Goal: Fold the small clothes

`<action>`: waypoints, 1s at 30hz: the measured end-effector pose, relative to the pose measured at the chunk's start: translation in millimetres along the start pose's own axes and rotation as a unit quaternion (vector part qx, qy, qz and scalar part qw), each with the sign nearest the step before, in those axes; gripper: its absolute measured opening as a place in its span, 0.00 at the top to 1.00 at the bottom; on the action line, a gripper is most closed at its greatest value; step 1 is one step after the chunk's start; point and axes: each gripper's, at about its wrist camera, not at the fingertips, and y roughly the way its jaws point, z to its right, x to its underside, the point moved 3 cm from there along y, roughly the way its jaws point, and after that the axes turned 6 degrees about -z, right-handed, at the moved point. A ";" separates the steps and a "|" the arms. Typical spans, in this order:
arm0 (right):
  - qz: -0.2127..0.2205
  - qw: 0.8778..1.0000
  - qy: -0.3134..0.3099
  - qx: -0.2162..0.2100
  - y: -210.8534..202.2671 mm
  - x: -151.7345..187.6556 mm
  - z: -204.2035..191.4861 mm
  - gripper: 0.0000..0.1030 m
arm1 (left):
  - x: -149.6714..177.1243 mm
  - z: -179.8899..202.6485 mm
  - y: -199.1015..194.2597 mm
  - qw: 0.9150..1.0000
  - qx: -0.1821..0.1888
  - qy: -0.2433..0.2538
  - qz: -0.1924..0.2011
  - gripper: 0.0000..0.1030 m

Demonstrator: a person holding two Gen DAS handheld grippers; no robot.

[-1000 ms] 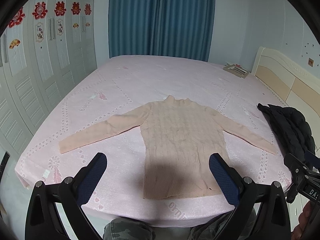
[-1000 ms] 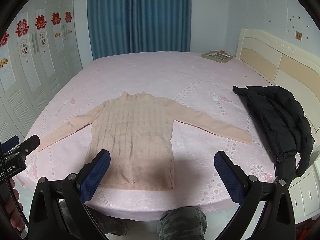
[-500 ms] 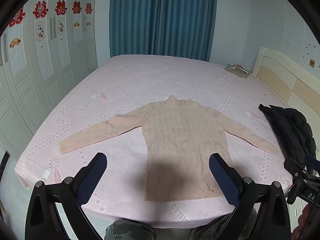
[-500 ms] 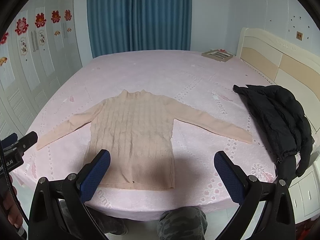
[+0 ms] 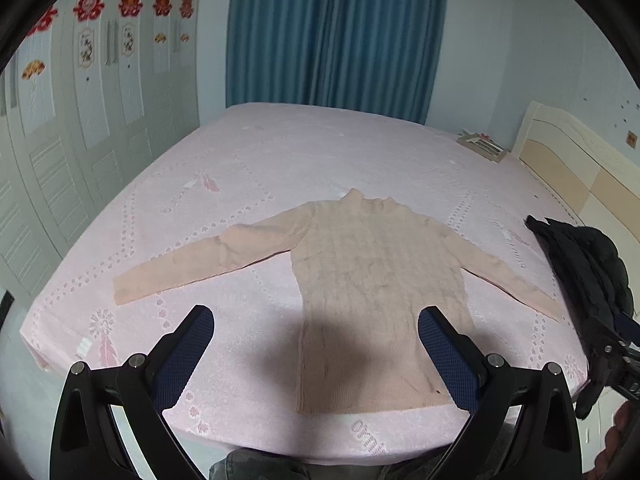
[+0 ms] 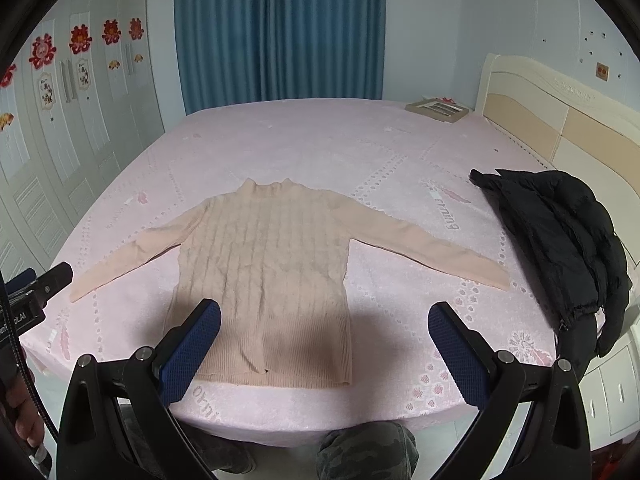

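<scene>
While the left gripper (image 5: 316, 336) hangs spread wide and empty above the near edge of the bed (image 5: 320, 160), the sweater (image 5: 372, 280) lies flat just ahead of it, sleeves out to both sides, hem nearest, with a black jacket (image 5: 588, 264) off to the right. From the right wrist, the right gripper (image 6: 325, 332) is likewise spread and empty, the sweater (image 6: 264, 264) ahead and slightly left, the jacket (image 6: 560, 232) to the right
</scene>
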 end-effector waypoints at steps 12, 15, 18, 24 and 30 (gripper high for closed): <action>-0.004 1.000 -0.014 -0.024 83.7 -21.1 -9.2 0.01 | 8.4 -88.2 113.3 0.994 -0.015 -0.091 -0.058 0.00; -0.034 0.999 -0.016 -0.034 119.3 -23.8 -15.1 0.01 | 10.5 -126.6 142.2 0.989 -0.037 -0.125 -0.070 0.02; -0.043 0.998 -0.016 -0.038 142.9 -23.3 -18.1 0.02 | 16.0 -169.3 167.1 0.980 -0.057 -0.175 -0.072 0.03; -0.059 0.997 -0.039 -0.044 184.9 -14.4 -28.7 0.04 | 36.6 -258.3 207.9 0.949 -0.030 -0.309 -0.056 0.04; -0.066 0.996 -0.044 -0.040 208.1 -4.6 -30.2 0.04 | 46.7 -324.8 230.0 0.910 -0.040 -0.412 -0.011 0.19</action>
